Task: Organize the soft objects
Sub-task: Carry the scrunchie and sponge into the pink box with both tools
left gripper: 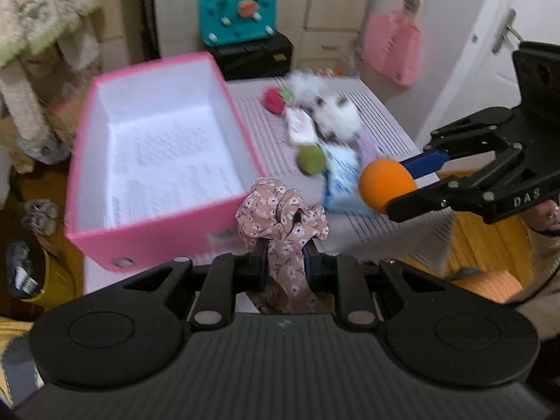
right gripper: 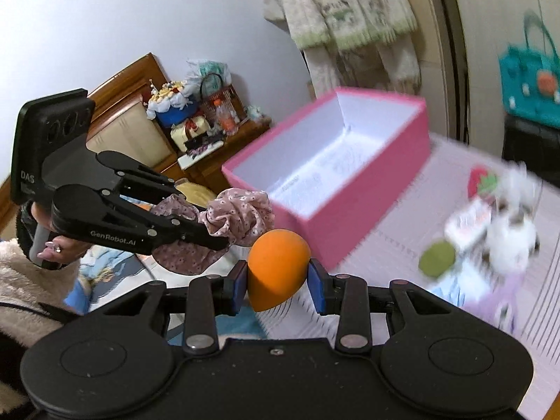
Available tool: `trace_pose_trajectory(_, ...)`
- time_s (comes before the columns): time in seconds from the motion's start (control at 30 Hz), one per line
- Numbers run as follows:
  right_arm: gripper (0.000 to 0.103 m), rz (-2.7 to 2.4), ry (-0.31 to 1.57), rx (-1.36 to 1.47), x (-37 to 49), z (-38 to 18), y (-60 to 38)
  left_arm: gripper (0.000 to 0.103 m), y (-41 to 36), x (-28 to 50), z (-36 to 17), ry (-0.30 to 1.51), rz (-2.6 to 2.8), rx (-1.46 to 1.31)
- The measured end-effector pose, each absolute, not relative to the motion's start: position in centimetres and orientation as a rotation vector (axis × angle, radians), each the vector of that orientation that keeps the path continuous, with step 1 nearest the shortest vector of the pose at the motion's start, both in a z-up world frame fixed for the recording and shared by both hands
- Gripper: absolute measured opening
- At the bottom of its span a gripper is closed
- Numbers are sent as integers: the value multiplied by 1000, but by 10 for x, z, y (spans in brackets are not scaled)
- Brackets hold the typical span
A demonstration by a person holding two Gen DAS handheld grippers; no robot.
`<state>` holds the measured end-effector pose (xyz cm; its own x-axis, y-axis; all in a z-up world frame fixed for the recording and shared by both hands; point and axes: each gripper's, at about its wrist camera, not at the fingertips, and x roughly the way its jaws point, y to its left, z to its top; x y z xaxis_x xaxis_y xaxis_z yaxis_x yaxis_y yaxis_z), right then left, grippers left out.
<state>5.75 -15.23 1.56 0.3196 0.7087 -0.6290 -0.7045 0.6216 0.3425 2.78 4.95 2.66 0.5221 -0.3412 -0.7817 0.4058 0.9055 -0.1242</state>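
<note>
My left gripper (left gripper: 285,262) is shut on a pink floral scrunchie (left gripper: 281,217), held just off the near right corner of the open pink box (left gripper: 154,241). My right gripper (right gripper: 278,285) is shut on an orange egg-shaped sponge (right gripper: 276,273), near the box's front wall (right gripper: 350,224). Each gripper shows in the other's view: the right one with the sponge (left gripper: 385,183), the left one with the scrunchie (right gripper: 238,217). The box holds only printed paper. On the striped mat lie a green ball (left gripper: 309,159), a red strawberry toy (left gripper: 274,99), a white plush (left gripper: 336,113) and a blue-white packet (left gripper: 344,178).
A small card packet (left gripper: 299,126) lies among the soft things. A teal bag (left gripper: 238,17) stands on a black case (left gripper: 255,54) behind the mat. A pink bag (left gripper: 392,47) hangs on the cabinet. A wooden bedside stand with clutter (right gripper: 196,129) stands at the left.
</note>
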Motion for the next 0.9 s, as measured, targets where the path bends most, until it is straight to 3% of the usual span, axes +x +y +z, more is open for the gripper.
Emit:
trace_pose_trajectory(0.43, 42, 889, 640, -204, 147, 40, -86, 18, 98, 117, 46, 816, -347, -8)
trace_pose_trajectory(0.9, 42, 856, 749, -602, 255, -20, -2, 19, 113, 259, -15, 947, -213, -149)
